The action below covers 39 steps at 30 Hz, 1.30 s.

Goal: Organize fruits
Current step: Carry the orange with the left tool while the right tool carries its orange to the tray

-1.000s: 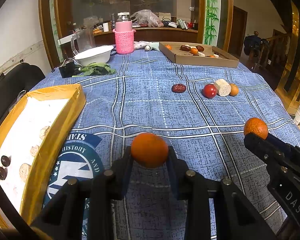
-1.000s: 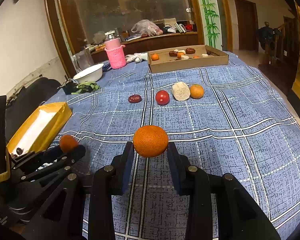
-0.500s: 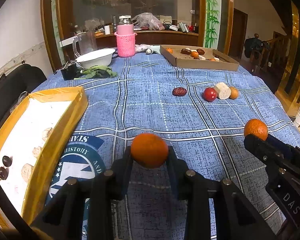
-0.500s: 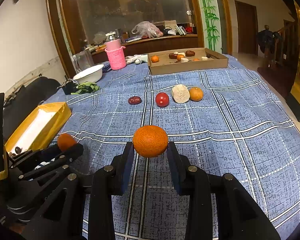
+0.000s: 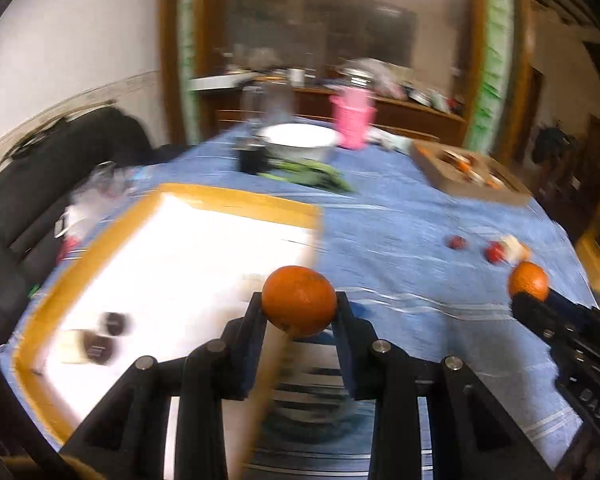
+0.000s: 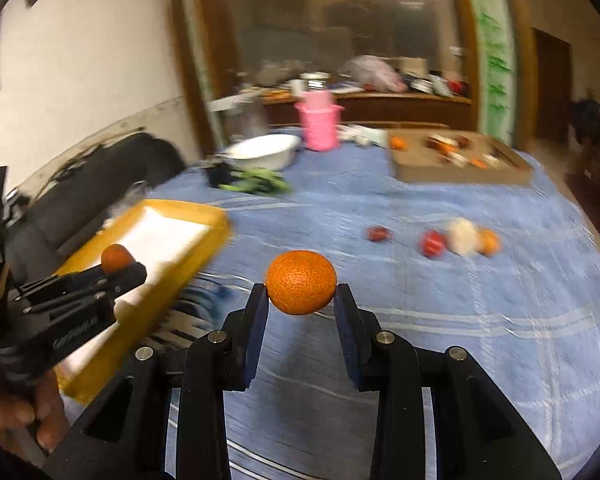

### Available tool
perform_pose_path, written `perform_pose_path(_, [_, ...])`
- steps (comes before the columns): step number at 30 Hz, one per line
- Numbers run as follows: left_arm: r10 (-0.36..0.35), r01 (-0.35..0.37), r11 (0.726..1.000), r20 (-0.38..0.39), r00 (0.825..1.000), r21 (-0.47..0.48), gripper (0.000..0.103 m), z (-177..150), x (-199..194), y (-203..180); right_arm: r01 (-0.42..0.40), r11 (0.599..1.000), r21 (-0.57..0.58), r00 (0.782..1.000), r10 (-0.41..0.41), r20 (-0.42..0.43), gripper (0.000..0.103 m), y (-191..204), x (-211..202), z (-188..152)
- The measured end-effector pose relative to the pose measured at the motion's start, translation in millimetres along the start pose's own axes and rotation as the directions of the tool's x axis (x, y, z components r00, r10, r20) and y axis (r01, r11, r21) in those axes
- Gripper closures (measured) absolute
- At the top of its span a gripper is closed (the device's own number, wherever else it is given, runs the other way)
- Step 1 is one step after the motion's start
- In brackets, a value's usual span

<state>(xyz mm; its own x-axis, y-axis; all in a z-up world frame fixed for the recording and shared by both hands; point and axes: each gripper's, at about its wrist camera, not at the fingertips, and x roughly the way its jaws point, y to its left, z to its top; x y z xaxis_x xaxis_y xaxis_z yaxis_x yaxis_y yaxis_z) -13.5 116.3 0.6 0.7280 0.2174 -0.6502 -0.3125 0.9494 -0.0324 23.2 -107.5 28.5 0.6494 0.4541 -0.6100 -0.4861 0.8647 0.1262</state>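
Note:
My left gripper (image 5: 299, 308) is shut on an orange (image 5: 299, 300) and holds it in the air at the right edge of the yellow-rimmed white tray (image 5: 236, 204). My right gripper (image 6: 301, 298) is shut on a second orange (image 6: 301, 287) above the blue tablecloth. The left gripper with its orange also shows in the right wrist view (image 6: 116, 258), over the tray (image 6: 188, 216). The right gripper's orange shows in the left wrist view (image 5: 528, 280). Both views are motion-blurred.
A red date (image 6: 378, 233), a red fruit (image 6: 432, 242), a pale fruit (image 6: 464, 236) and a small orange (image 6: 489, 241) lie mid-table. A cardboard box (image 6: 460, 172) with fruit, a white bowl (image 6: 264, 152), greens and a pink cup (image 6: 320, 126) stand at the back. Dark pieces (image 5: 114, 322) lie in the tray.
Both grippers have swung left toward the yellow tray, each still holding its orange. The left gripper's orange now hangs at the tray's edge instead of over the cloth.

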Motion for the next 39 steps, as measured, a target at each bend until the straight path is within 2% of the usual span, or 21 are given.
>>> perform_pose_path(5, [0.097, -0.098, 0.991, -0.011, 0.995, -0.09, 0.068, 7.4, 4.3, 68.6, -0.099, 0.993, -0.056, 0.995, 0.099, -0.003, 0.07, 49.0, 16.0, 15.4])
perform_pose_path(11, [0.159, -0.164, 0.979, -0.044, 0.986, -0.119, 0.068, 5.2, 14.7, 110.5, -0.196, 0.974, -0.111, 0.98, 0.191, -0.054, 0.071, 103.9, 40.8, 14.2])
perform_pose_path(18, [0.164, -0.174, 0.979, -0.1, 0.981, -0.102, 0.068, 1.1, 31.3, 115.7, -0.241, 0.958, -0.153, 0.968, 0.225, -0.115, 0.071, 136.8, 63.4, 8.0])
perform_pose_path(26, [0.157, -0.176, 0.978, -0.161, 0.974, -0.11, 0.068, 3.8, 49.2, 118.1, -0.221, 0.963, -0.152, 0.967, 0.196, -0.164, 0.071, 135.9, 101.3, 13.8])
perform_pose_path(39, [0.162, -0.182, 0.978, -0.184, 0.969, -0.1, 0.068, 20.4, 65.6, 122.5, -0.216, 0.966, -0.139, 0.958, 0.182, -0.223, 0.071, 136.3, 156.3, 42.7])
